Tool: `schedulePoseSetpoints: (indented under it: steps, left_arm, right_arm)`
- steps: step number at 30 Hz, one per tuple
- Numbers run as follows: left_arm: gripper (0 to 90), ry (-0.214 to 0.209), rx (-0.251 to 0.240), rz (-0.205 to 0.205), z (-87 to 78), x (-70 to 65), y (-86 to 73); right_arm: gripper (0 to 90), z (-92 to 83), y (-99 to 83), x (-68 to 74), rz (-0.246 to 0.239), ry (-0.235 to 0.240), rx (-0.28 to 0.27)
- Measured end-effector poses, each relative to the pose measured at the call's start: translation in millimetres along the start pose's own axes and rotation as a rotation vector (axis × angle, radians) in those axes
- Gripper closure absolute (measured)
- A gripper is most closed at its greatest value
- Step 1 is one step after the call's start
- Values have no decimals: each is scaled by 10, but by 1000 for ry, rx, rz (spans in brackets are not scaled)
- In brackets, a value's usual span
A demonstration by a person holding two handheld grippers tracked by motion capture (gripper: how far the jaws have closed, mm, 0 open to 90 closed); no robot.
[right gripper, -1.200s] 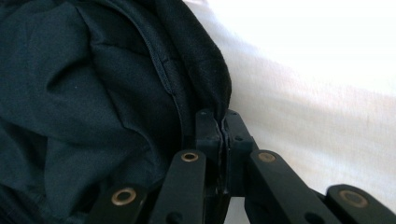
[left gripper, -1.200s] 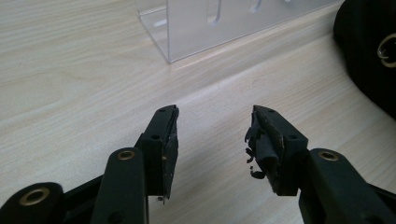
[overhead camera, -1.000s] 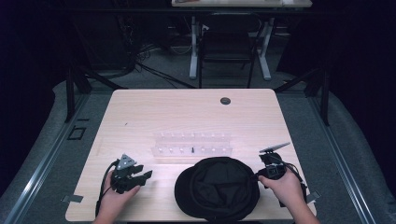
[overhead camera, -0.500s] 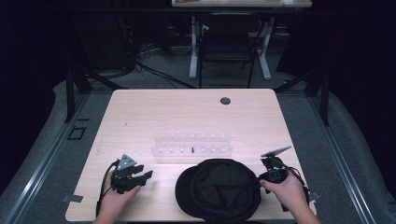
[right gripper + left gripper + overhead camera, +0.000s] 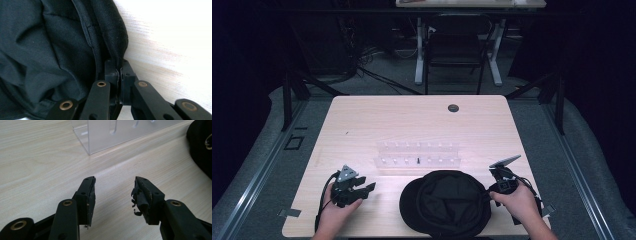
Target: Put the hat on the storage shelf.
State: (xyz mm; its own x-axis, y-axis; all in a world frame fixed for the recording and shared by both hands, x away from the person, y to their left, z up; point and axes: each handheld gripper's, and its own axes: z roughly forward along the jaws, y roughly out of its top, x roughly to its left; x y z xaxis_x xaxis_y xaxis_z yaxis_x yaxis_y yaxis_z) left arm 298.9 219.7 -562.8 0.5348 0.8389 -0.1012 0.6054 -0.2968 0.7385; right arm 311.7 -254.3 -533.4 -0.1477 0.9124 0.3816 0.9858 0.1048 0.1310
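Observation:
A black cap point(image 5: 447, 202) lies upside down at the table's front middle, its inside facing up. My right gripper point(image 5: 489, 191) is at the cap's right edge. In the right gripper view its jaws are shut on the cap's rim point(image 5: 117, 56), with the black fabric point(image 5: 50, 50) spreading to the left. My left gripper point(image 5: 367, 189) rests at the front left, held by a hand, apart from the cap. In the left gripper view it point(image 5: 113, 191) stands open over bare wood with nothing between its worn pads point(image 5: 141, 198).
A clear acrylic rack point(image 5: 418, 154) stands just behind the cap, mid-table; its corner point(image 5: 100, 135) lies ahead of the left gripper. A round cable hole point(image 5: 453, 108) sits near the far edge. Beyond the table stand a chair and desk legs.
The right gripper has shifted slightly down and toward the cap's right rim. The left gripper stays in place.

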Motion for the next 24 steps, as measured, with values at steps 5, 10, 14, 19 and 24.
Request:
schedulePoseSetpoints:
  steps: [5,10,14,19,24]
  left_arm:
    - [518,8,-1,-1,2,-3,0]
    - [519,-1,1,2,2,1,1]
    - [520,-4,2,-1,-8,7,3]
    - [520,-4,4,0,-6,7,2]
    - [521,-4,4,0,-6,6,1]
  right_arm:
    - [881,-57,-9,-56,49,73,-17]
    - [882,-142,-12,-60,52,101,-13]
    - [883,-231,-6,-14,55,85,-20]
    - [883,-395,35,43,45,35,-49]
    - [883,-590,92,44,31,-38,-25]
